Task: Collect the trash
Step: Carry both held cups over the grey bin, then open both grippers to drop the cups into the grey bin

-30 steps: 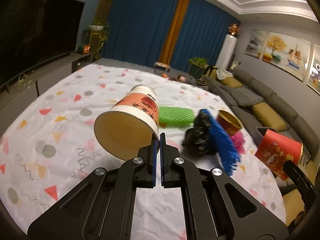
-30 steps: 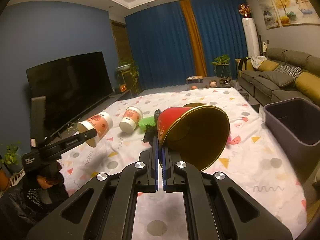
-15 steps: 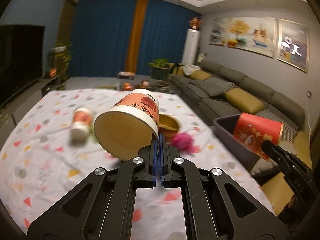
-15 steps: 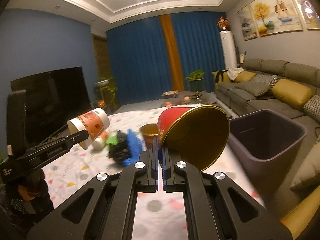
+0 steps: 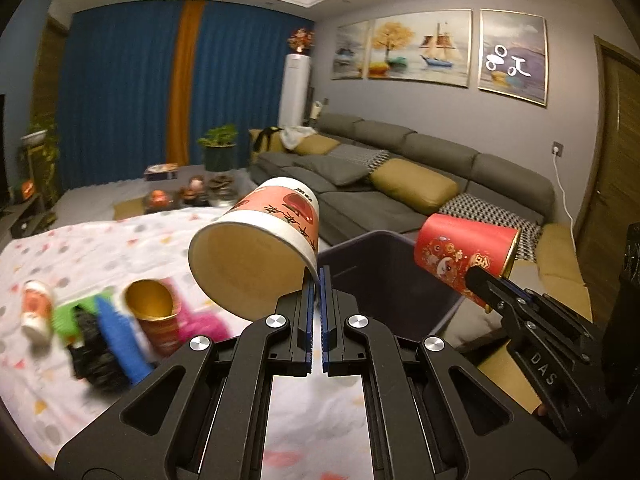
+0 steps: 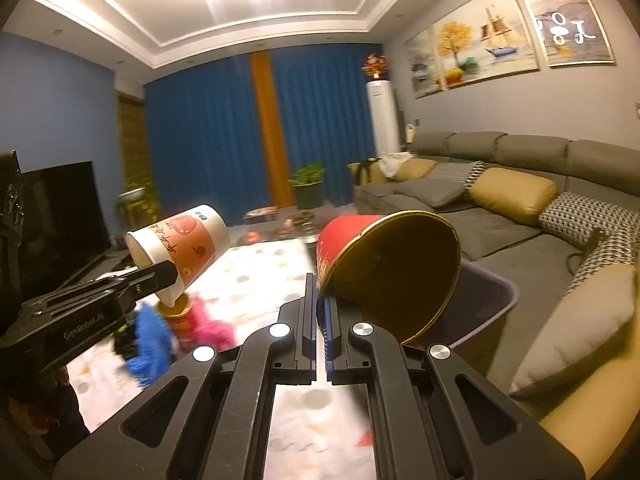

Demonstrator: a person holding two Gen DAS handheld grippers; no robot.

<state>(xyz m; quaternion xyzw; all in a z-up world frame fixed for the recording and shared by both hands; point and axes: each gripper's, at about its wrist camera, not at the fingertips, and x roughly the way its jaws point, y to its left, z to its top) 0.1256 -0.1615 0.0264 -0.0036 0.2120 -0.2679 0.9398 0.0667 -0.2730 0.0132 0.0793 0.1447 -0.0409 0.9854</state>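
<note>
Carrying a cup in each hand, you are close to the dark bin (image 5: 384, 276), so the risks now are all about the drop. Your left gripper (image 5: 317, 280) is pinching the rim of the white and orange paper cup (image 5: 260, 248), which hangs tilted with its mouth toward the camera, above the edge of the patterned sheet (image 5: 100, 248) and just short of the bin's near rim. Your right gripper (image 6: 318, 292) is pinching the rim of the red cup with the gold lining (image 6: 392, 272), held above the bin's near corner (image 6: 492, 296).

Both grips catch only a thin strip of rim, so a quick swing could twist a cup loose. Letting go of the white cup where it hangs would probably land it on the sheet or bounce it off the rim; bring it further over the opening first. The two cups sit near each other over one opening, so they may knock together if you release both at once.

Beside the bin, a gold-lined cup (image 5: 154, 316), another small cup (image 5: 36, 312) and blurred blue, green, pink and black scraps remain on the sheet.
</note>
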